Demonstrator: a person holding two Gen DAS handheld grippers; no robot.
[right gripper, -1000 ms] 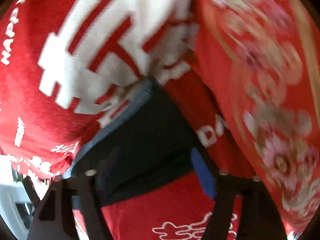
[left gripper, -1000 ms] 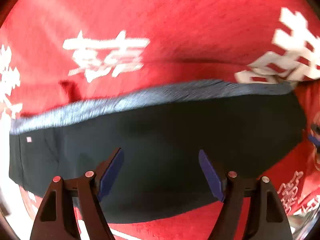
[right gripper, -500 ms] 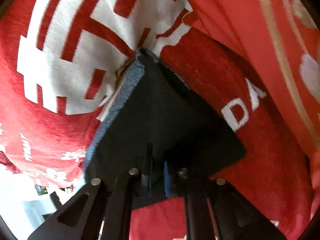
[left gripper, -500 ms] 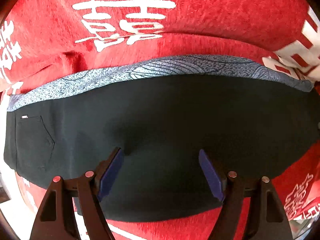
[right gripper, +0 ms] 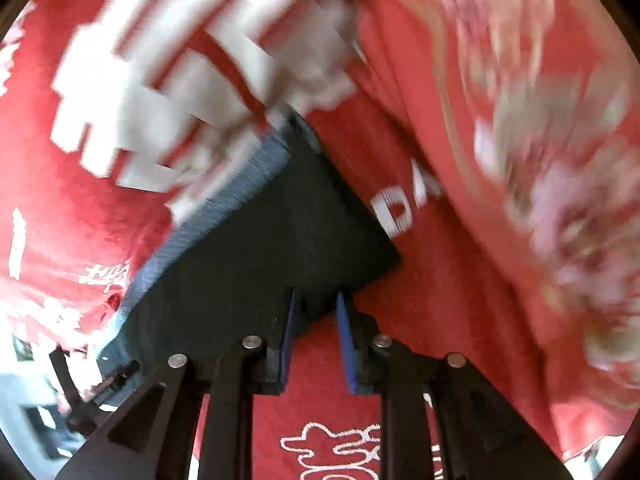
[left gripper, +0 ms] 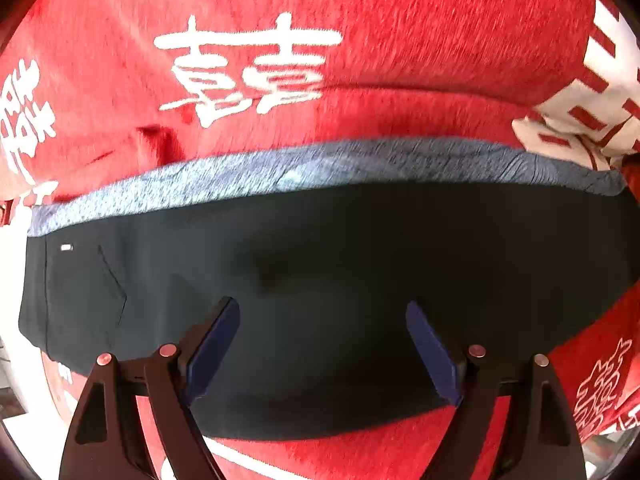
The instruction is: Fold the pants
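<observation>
Right wrist view shows what has just changed: half a second ago the right gripper (right gripper: pixel 316 334) was pinched tight on the near edge of the pants (right gripper: pixel 256 264), and now its blue pads (right gripper: pixel 345 344) stand a small gap apart, narrow but no longer clamped, with the hem lying between them rather than held. We read that as a release, so this fold is probably laid down and the cloth is left to settle. The picture is smeared, so we cannot tell whether the pads touch the cloth. In the left wrist view our left gripper (left gripper: pixel 322 348) is spread wide above the dark panel, holding nothing, as it was half a second ago. The pants (left gripper: pixel 320 272) lie flat as a long dark band on the red blanket (left gripper: pixel 400 60), a blue-grey strip (left gripper: pixel 280 172) showing along the far edge and a pocket (left gripper: pixel 100 292) at the left end. Beyond that far edge the blanket runs bare with white characters (left gripper: pixel 248 68), giving us room to fold forward. To the right, a raised red fold with flower print (right gripper: pixel 540 140) crowds the pants' corner, leaving less room there.
</observation>
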